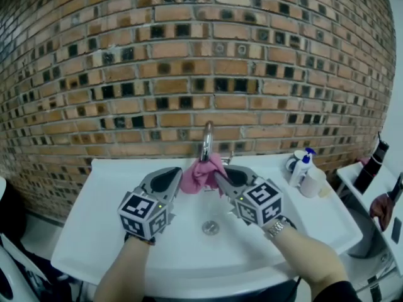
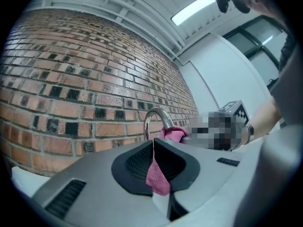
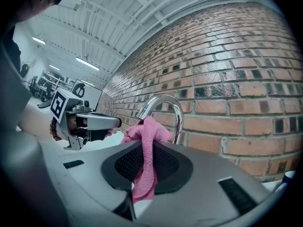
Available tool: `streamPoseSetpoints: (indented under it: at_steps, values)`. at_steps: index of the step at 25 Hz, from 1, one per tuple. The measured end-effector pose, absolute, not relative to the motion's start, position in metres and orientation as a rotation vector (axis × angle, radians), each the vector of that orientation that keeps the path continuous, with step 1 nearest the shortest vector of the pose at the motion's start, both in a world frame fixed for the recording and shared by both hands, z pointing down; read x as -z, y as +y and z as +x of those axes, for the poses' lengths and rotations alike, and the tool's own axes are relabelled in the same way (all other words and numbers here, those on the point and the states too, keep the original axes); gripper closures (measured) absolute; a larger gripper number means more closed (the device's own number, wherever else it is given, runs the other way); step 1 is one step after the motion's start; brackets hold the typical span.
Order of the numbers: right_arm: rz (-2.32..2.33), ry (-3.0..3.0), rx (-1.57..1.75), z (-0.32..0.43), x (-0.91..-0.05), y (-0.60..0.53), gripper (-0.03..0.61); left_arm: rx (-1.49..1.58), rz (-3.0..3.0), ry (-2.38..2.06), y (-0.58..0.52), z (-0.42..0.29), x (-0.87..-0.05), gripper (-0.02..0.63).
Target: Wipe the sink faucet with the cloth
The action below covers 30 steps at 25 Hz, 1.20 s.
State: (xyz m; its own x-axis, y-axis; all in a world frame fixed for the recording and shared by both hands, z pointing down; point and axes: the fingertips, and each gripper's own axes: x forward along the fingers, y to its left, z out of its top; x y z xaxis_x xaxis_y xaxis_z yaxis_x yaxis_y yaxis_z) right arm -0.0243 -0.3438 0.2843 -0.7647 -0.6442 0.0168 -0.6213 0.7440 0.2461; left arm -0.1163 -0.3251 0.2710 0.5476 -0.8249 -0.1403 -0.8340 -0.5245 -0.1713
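- We see the left gripper (image 2: 153, 145) with its jaws clamped on one end of the pink cloth (image 1: 201, 173), just left of the faucet (image 1: 207, 141).
- Our right gripper (image 3: 144, 145) has its jaws closed on the other end, just right of the faucet.
- Between them the cloth is bunched at the faucet's front, under its arched spout.
- The white sink (image 1: 107, 231) lies below the faucet, and the brick wall (image 1: 189, 55) stands behind it.

Left tool (image 1: 181, 178) and right tool (image 1: 218, 178), both grey and hand-held.
Smooth grey shells, black ribbed pads (image 2: 136, 165), cubes (image 1: 146, 214) printed with black-and-white squares; a metal wristband (image 1: 275, 227) on the right wrist, with a dark sleeve (image 1: 332, 292) nearer.
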Motion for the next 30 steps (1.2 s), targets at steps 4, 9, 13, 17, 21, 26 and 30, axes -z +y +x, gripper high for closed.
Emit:
streamPoseSetpoints:
  at_steps: [4,9,13,17,21,26,30]
  values:
    - [1.02,-2.837,0.357,-0.02,-0.288,-0.339,0.525,-0.078,-2.585,1.4,-0.325,-0.12,-0.271,0.598]
    - [0.98,-2.828,0.385,-0.017,-0.294,-0.333,0.525,-0.08,-2.624,1.384,-0.328,-0.121,-0.275,0.598]
    - [0.924,-2.846,0.392,-0.019,-0.295,-0.321,0.525,-0.067,-2.709,1.278,-0.325,-0.109,-0.281,0.574]
    - [0.856,-2.893,0.378,-0.021,-0.29,-0.31,0.525,-0.07,-2.794,1.128,-0.318,-0.096,-0.284,0.45]
    - [0.744,-2.926,0.364,-0.021,-0.289,-0.297,0.525,-0.086,-2.844,0.985,-0.305,-0.086,-0.28,0.366]
    - [0.593,-2.965,0.36,-0.019,-0.286,-0.279,0.525,-0.075,-2.899,0.814,-0.287,-0.071,-0.278,0.324]
    - [0.486,-2.976,0.374,-0.018,-0.282,-0.267,0.525,-0.023,-2.938,0.743,-0.278,-0.064,-0.278,0.313]
